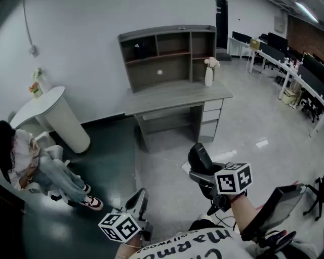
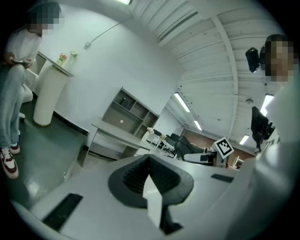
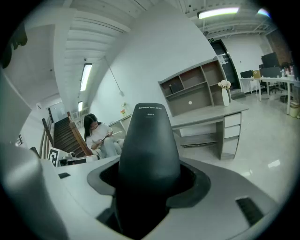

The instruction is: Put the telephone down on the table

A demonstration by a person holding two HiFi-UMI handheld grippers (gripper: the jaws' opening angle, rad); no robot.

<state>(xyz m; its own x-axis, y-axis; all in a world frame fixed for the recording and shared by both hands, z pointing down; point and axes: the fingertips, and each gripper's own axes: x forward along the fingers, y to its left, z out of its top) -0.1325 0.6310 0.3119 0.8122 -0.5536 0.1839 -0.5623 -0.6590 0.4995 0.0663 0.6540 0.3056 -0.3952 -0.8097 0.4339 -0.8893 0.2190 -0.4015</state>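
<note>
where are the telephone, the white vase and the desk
telephone (image 3: 149,140), right gripper view, middle of its dark body, between the jaws
white vase (image 1: 209,77), head view, its body below the flowers
desk (image 1: 172,97), head view, bare part of its top

The room is lit evenly and rather coolly by ceiling strip lights (image 3: 218,12), seen at 1 o'clock in the right gripper view. Pale glare is thrown on the polished floor (image 1: 261,144) at 3 o'clock in the head view. Both gripper views are strongly bowed, with blackened corners. The telephone (image 3: 149,154), close to the lens, is rendered dark and slightly soft.
</note>
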